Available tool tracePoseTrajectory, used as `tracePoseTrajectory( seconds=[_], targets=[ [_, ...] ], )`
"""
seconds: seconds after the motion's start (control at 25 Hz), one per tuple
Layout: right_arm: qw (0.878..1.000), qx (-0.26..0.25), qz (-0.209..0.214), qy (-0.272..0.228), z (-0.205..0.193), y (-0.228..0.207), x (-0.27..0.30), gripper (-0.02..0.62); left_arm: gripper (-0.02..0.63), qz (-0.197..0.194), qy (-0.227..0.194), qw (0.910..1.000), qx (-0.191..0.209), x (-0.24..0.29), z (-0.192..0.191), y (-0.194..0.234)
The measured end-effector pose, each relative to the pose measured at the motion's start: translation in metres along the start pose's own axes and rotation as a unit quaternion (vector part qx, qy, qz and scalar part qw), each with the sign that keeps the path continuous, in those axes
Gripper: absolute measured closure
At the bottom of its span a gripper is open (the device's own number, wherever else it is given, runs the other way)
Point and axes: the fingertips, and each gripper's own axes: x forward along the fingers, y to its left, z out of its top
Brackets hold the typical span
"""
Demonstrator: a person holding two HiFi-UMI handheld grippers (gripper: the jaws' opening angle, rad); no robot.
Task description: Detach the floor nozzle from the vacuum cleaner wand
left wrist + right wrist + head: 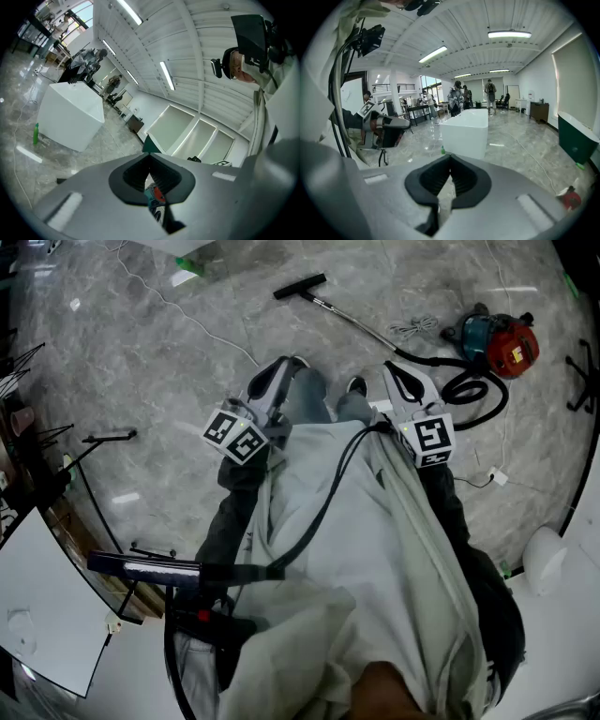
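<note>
The black floor nozzle (300,286) lies on the grey marble floor at the far top, joined to the silver wand (354,322). The wand runs to a black hose (473,390) and the red and teal vacuum cleaner (499,341) at the top right. My left gripper (289,363) and right gripper (392,369) are held in front of the person's body, well short of the nozzle and apart from it. In the left gripper view the left gripper (150,159) is shut and empty, with the vacuum cleaner (154,194) showing through the slit. In the right gripper view the right gripper (450,161) is also shut and empty.
A white block counter (466,129) stands on the floor with a green bottle (35,133) beside it. A thin white cable (178,310) trails across the floor. Black stands (108,437) are at the left and a white round object (546,559) at the right. People stand far off.
</note>
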Motion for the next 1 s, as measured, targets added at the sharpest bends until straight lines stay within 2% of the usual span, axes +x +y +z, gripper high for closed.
tracePoseTrajectory(
  seconds=[0.2,0.32,0.52,0.64,0.88,1.0],
  targets=[
    [0.999,-0.042,0.029,-0.007,-0.004,0.017,-0.033,0.594,0.618,0.016,-0.024,0.9996,0.005,-0.016,-0.022,-0.048],
    [0.995,-0.085,0.042,-0.007,-0.016,0.016,-0.049,0.594,0.618,0.029,-0.037,0.9988,0.01,-0.023,-0.042,-0.07],
    [0.981,-0.18,0.075,-0.012,-0.016,0.024,-0.059,0.595,0.618,0.062,-0.077,0.9947,0.028,-0.042,-0.048,-0.087],
    [0.97,-0.23,0.074,-0.014,-0.01,0.033,-0.06,0.595,0.618,0.087,-0.1,0.9908,0.028,-0.058,-0.052,-0.092],
    [0.97,-0.226,0.085,-0.004,-0.018,0.037,-0.059,0.595,0.618,0.114,-0.139,0.9831,0.034,-0.076,-0.052,-0.101],
    [0.979,-0.182,0.089,0.018,-0.03,0.024,-0.059,0.595,0.618,0.124,-0.147,0.9805,0.04,-0.076,-0.049,-0.1]
  ],
)
